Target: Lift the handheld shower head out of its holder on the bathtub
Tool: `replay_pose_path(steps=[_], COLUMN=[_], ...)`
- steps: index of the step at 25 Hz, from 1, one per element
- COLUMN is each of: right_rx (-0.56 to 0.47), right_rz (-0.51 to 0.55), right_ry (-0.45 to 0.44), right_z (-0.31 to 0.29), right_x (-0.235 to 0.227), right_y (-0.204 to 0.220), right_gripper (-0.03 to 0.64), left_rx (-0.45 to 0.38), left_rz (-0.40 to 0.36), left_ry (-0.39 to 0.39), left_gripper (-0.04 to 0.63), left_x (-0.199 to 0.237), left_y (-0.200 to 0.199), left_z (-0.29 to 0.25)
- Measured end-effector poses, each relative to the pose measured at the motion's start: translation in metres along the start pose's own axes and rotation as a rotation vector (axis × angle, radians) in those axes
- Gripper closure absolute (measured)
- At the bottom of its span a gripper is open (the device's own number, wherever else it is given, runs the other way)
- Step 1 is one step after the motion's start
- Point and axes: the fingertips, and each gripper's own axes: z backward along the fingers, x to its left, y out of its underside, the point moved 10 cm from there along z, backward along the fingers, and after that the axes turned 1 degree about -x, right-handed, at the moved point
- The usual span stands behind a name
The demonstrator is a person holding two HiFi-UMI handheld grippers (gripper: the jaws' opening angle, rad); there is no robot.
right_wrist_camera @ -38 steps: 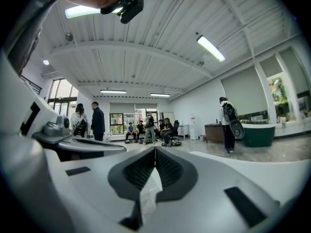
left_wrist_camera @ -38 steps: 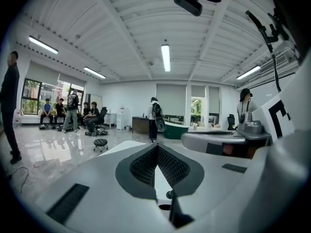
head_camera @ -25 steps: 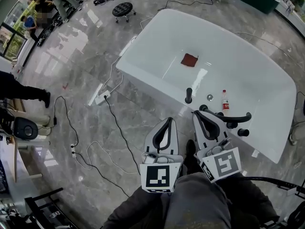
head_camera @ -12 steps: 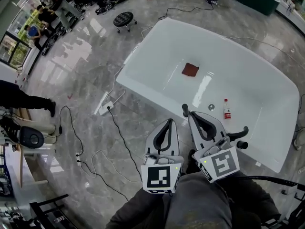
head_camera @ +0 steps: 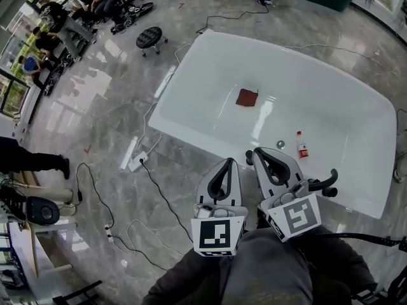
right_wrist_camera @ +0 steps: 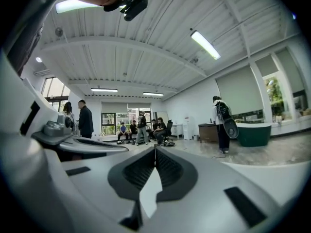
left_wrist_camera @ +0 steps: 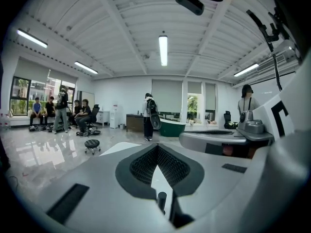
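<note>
Head view: the shower head (head_camera: 249,158) stands upright on the near rim of the bathtub (head_camera: 356,199), half hidden beside the right tongs (head_camera: 259,151). It looks rigid, smooth and probably slippery, so its shaft seems the best place to grip. A black faucet (head_camera: 321,184) crowds the same rim.

Left gripper view: the left tongs (left_wrist_camera: 156,147) are clenched and empty.

Right gripper view: these tongs are also clenched on nothing.

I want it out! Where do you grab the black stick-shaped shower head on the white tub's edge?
Probably around the middle of the black stick-shaped shower head. It stands upright on the near rim of the white bathtub, so come in level from the near side, jaws either side, then lift straight up. The right gripper has its jaws shut; open them first.
</note>
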Motion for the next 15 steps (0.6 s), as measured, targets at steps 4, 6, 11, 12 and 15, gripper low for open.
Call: replay_pose_path(steps=[4, 6, 11, 12, 15], right_rx=[0.02, 0.022, 0.036, 0.035, 0.029], right_rz=[0.004, 0.004, -0.002, -0.001, 0.006], right_ry=[0.052, 0.082, 0.139, 0.153, 0.199], right_z=[-0.008, -0.012, -0.028, -0.033, -0.048], right_x=[0.012, 0.014, 0.021, 0.024, 0.034], right_y=[-0.004, -0.009, -0.009, -0.008, -0.007], right_gripper=[0.612, 0.612, 0.612, 0.612, 0.612], left_rx=[-0.005, 0.004, 0.023, 0.022, 0.005], left_rz=[-0.002, 0.0, 0.011, 0.008, -0.003], left_ry=[0.053, 0.084, 0.138, 0.155, 0.198], left_gripper=[0.592, 0.592, 0.592, 0.592, 0.592], left_x=[0.021, 0.026, 0.045, 0.052, 0.071], left_y=[-0.007, -0.011, -0.013, -0.013, -0.012], left_z=[-0.006, -0.009, -0.018, -0.021, -0.029])
